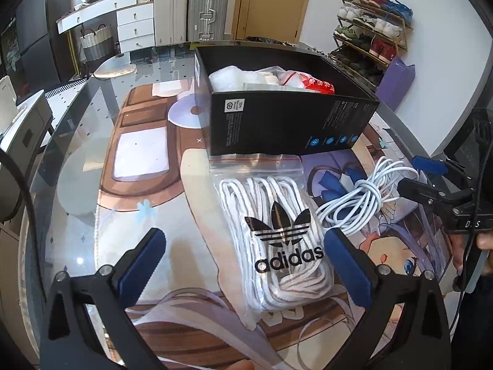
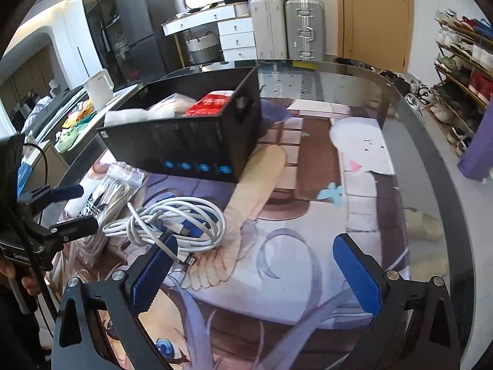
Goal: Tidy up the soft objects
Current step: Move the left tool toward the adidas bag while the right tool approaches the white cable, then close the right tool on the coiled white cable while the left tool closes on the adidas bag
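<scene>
Lying just before the black box (image 1: pixel 286 120), a slippery, limp bag of white laces (image 1: pixel 277 237) sits between the left gripper (image 1: pixel 243 265)'s spread fingers; the right gripper (image 2: pixel 255 273) is likewise spread; pinching mid-bundle looks best.

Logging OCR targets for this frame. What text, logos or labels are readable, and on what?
"adidas" with the trefoil logo: on the clear zip bag of white laces.
"D S", partly hidden: on the right gripper body.
Red packet in the black box: white characters, unreadable.
Box side: white label, fine print, four blue round icons, too small to read.
White cable: no text.
</scene>
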The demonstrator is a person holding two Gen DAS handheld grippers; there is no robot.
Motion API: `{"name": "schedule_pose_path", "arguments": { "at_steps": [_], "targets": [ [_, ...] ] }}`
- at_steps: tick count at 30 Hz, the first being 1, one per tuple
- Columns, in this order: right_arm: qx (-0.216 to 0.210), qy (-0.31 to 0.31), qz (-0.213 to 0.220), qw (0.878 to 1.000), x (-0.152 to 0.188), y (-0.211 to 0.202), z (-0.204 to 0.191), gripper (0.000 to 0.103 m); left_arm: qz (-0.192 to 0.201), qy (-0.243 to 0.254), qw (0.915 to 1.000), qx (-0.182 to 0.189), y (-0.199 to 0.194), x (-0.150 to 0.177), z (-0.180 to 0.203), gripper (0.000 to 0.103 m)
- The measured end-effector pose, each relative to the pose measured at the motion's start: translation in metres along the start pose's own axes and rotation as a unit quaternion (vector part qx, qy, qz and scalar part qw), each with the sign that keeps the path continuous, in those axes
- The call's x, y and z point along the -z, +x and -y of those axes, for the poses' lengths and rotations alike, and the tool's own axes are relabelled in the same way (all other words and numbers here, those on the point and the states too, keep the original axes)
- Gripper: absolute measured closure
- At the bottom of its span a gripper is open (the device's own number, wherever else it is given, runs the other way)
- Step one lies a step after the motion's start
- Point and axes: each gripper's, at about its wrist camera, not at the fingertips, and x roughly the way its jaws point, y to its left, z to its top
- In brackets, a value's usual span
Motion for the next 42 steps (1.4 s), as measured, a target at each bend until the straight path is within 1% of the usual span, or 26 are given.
{"name": "schedule_pose_path", "arguments": {
  "at_steps": [2,6,10,15,25,31,35,42],
  "targets": [
    [-0.008,-0.007,-0.001,1.0,0.0,-0.002,-0.002,0.001,-0.001,0.001,1.0,0.0,0.0,-0.001,0.0,0.0],
    [-0.04,-0.028,-0.003,0.999,0.001,-0.004,-0.015,0.001,-0.004,0.004,1.0,0.0,0.003,-0.001,0.002,0.0],
    [-0.046,-0.053,-0.006,0.998,0.005,-0.002,-0.03,0.001,-0.007,0.003,1.0,0.003,0.004,0.0,0.002,0.0],
    [-0.037,-0.074,-0.017,0.996,0.007,0.008,-0.045,0.001,-0.008,0.003,1.0,0.003,0.003,0.0,0.0,0.0],
    [-0.022,-0.111,-0.025,0.993,0.002,0.022,-0.067,0.001,-0.011,0.006,0.9999,0.005,0.003,-0.001,-0.001,0.0],
    [-0.017,-0.113,-0.035,0.993,-0.004,0.031,-0.072,0.001,-0.012,0.009,0.9999,0.008,0.003,-0.001,-0.001,0.0],
    [-0.005,-0.117,-0.042,0.992,-0.005,0.039,-0.075,0.001,-0.013,0.011,0.9998,0.01,0.003,-0.001,0.0,0.0],
    [-0.004,-0.11,-0.04,0.993,-0.008,0.043,-0.075,0.001,-0.016,0.017,0.9997,0.012,0.004,0.0,0.003,0.0]
  ]
}}
